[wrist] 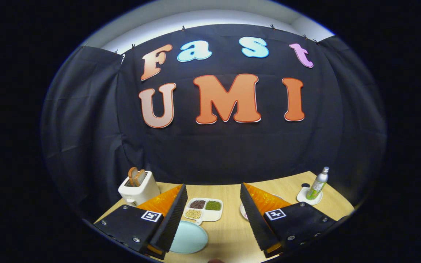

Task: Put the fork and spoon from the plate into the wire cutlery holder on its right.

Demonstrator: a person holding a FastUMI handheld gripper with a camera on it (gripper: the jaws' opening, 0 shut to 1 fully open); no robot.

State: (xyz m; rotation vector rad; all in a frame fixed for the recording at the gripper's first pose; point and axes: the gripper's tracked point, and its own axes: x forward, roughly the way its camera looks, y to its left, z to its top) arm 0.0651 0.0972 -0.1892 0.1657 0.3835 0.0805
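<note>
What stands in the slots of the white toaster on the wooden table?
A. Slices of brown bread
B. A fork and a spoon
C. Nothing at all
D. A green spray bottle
A: brown bread slices stick up from the top of the white toaster, which stands beyond the open gripper, whose fingers are spread apart and hold nothing.

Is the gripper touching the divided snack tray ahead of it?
Apart. In the gripper view the gripper is open, empty, and the divided tray lies on the table between its fingers, bare wood beside it.
</note>
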